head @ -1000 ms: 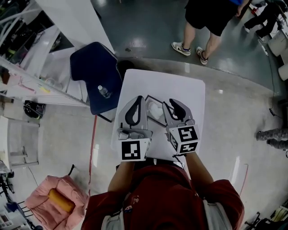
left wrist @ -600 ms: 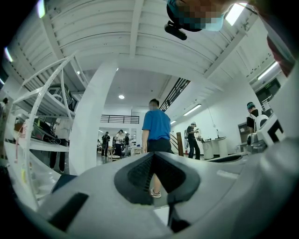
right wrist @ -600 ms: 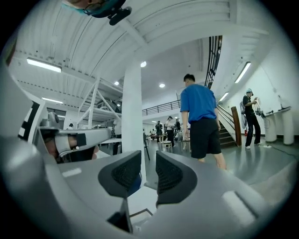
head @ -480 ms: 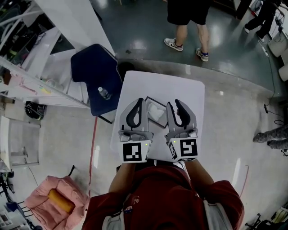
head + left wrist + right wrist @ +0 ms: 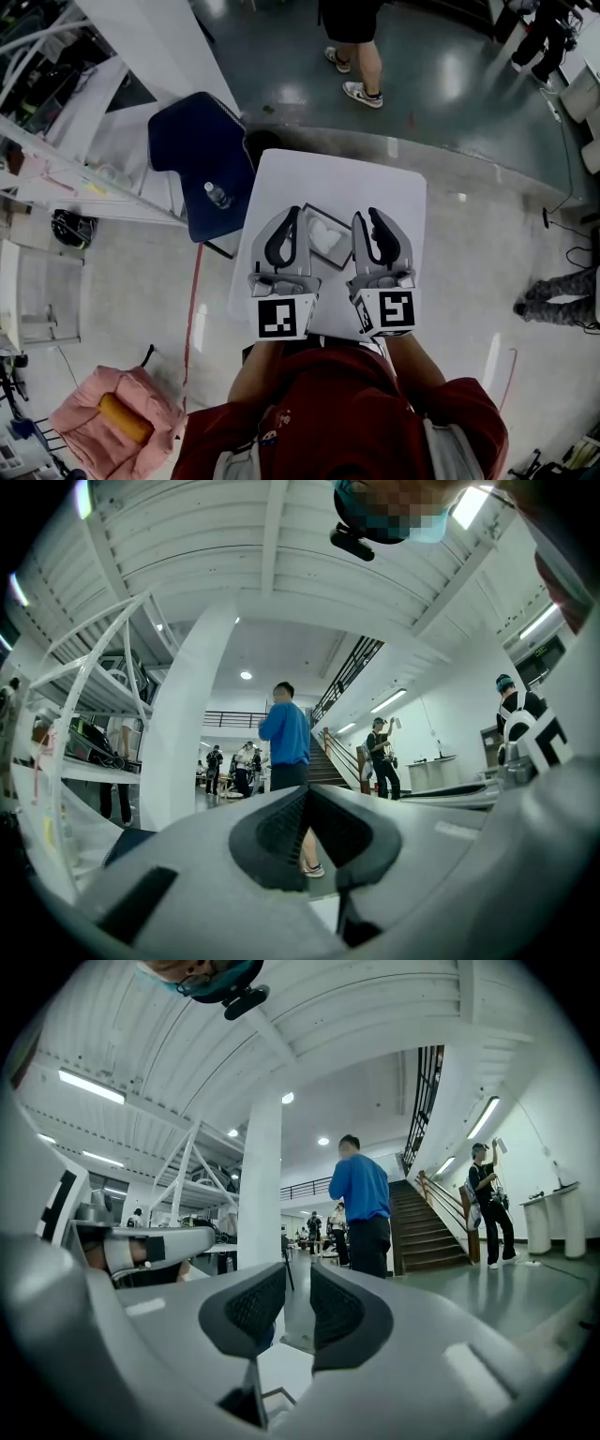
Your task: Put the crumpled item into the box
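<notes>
A small dark-rimmed box (image 5: pixel 317 206) sits on the white table (image 5: pixel 337 173), and a white crumpled item (image 5: pixel 326 236) lies inside it. My left gripper (image 5: pixel 292 212) hovers at the box's left side and my right gripper (image 5: pixel 366 214) at its right side, both above the table and holding nothing. In the left gripper view the left gripper (image 5: pixel 307 794) has its pads meeting at the tip. In the right gripper view the right gripper (image 5: pixel 298 1274) shows a narrow empty gap, with the floor visible through it.
A dark blue chair (image 5: pixel 192 150) with a bottle (image 5: pixel 217 194) on it stands at the table's left. Shelving runs along the far left, and a pink cushion (image 5: pixel 112 417) lies on the floor. A person's legs (image 5: pixel 352 56) are beyond the table.
Both grippers have drawn slightly nearer me, and the right one has straightened. The box and crumpled item have not moved. The person beyond the table has walked to the left.
</notes>
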### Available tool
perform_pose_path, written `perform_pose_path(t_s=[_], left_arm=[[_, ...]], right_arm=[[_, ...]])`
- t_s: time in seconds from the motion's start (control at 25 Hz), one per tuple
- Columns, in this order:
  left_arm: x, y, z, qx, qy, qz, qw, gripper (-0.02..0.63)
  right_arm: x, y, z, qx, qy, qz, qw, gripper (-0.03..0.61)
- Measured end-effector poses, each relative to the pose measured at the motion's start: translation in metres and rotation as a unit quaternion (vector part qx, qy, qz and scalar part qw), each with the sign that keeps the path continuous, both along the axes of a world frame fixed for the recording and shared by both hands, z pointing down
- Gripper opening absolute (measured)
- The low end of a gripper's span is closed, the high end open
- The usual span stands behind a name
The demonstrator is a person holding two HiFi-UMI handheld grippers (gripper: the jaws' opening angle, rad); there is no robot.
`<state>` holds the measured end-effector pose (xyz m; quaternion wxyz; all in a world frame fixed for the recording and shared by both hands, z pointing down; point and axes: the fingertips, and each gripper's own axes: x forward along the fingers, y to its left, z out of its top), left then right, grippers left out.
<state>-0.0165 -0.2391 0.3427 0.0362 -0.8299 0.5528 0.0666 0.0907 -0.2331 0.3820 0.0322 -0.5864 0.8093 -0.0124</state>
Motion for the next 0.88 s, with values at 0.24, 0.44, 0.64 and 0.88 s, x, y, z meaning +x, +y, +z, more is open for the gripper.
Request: perform_pose_path(t_s=[0.24, 0.44, 0.64, 0.88], left_arm=[[0.0050, -0.0008, -0.0001, 0.000, -0.002, 0.002, 1.0000, 0.003], [0.0076, -0.0019, 0.0013, -0.004, -0.002, 0.004, 1.0000, 0.003], [0.0100, -0.0023, 0.0024, -0.008, -0.001, 0.004, 1.0000, 0.003], [0.0072, -0.0031, 0.0047, -0.007, -0.003, 0.004, 1.0000, 0.003]], right_arm=[[0.0018, -0.0025, 0.0002, -0.002, 0.007, -0.006, 1.000, 0.055], [0.0016, -0.0035, -0.0019, 0.003, 0.010, -0.010, 1.000, 0.006], [-0.0010, -0.0033, -0.0006, 0.000, 0.021, -0.021, 1.000, 0.002], [-0.0063, -0.0058, 0.0054, -0.011, 0.033, -0.022, 0.999, 0.002]])
